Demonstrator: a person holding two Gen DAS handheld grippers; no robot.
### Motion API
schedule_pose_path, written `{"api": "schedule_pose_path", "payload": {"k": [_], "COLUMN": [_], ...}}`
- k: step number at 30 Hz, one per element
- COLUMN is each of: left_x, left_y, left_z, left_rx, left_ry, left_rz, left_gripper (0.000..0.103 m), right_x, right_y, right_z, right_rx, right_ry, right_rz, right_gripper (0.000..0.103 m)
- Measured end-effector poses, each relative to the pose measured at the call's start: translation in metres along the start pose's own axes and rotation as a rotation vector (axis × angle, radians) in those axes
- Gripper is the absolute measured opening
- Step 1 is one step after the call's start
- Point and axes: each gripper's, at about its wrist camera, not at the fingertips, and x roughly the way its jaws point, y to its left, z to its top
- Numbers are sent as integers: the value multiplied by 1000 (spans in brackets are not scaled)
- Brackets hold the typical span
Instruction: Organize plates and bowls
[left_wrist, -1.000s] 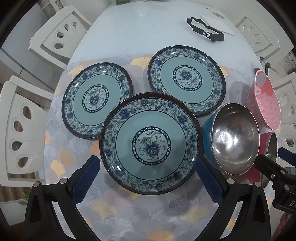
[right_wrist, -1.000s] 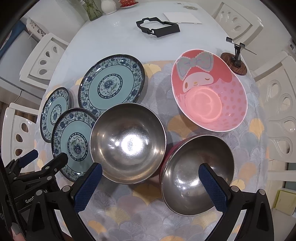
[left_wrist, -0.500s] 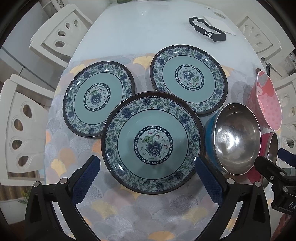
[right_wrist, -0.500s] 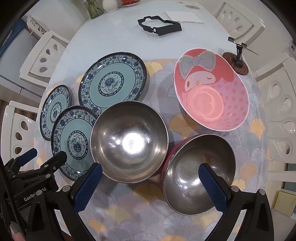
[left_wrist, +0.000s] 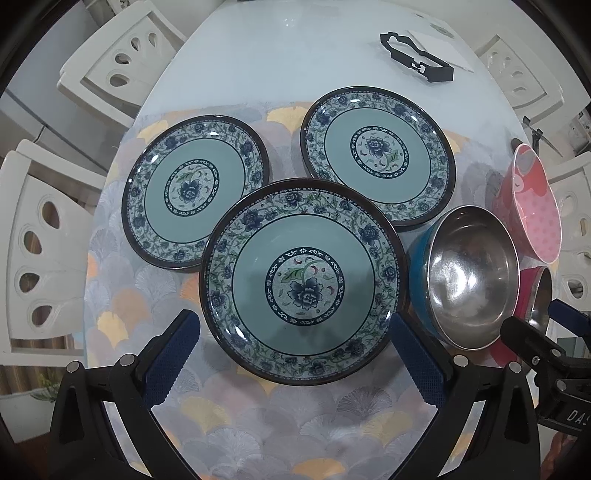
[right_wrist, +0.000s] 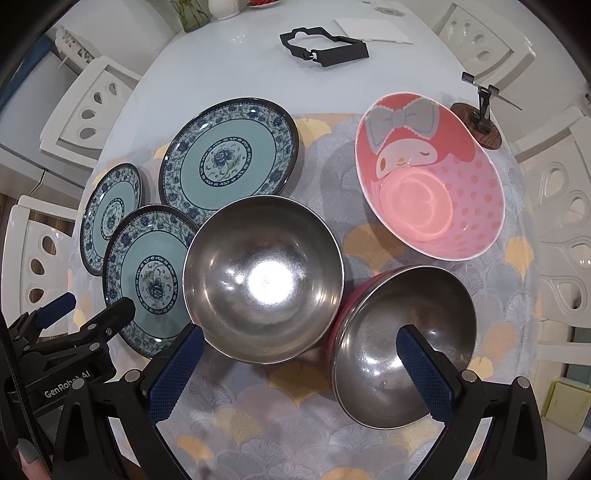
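tongs wide over the crockery

left tongs gape empty around the near plate on the worktop; right tongs hang spread and empty, one finger over the red-sided steel bowl, beside the blue-sided steel bowl.

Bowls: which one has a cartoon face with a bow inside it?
The pink bowl, farthest from the right gripper. The blue-sided steel bowl and the red-sided steel bowl are plain shiny metal inside.
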Motion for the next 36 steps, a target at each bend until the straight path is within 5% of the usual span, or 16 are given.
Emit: {"api": "schedule_pose_path", "payload": {"k": [25,36], "left_x": [-11,15], "left_y": [33,85], "left_z": [-13,-22], "left_rx": [-38,-91], "left_ry": [-30,-2], "left_rz": [17,-36], "left_gripper": [102,102], "right_x": [-10,-8], "right_y": [27,66], "right_z": [-13,-39], "right_rx": [-12,27], "right_ry": [-17,-35], "right_rz": [22,134], "right_gripper": [103,103]}}
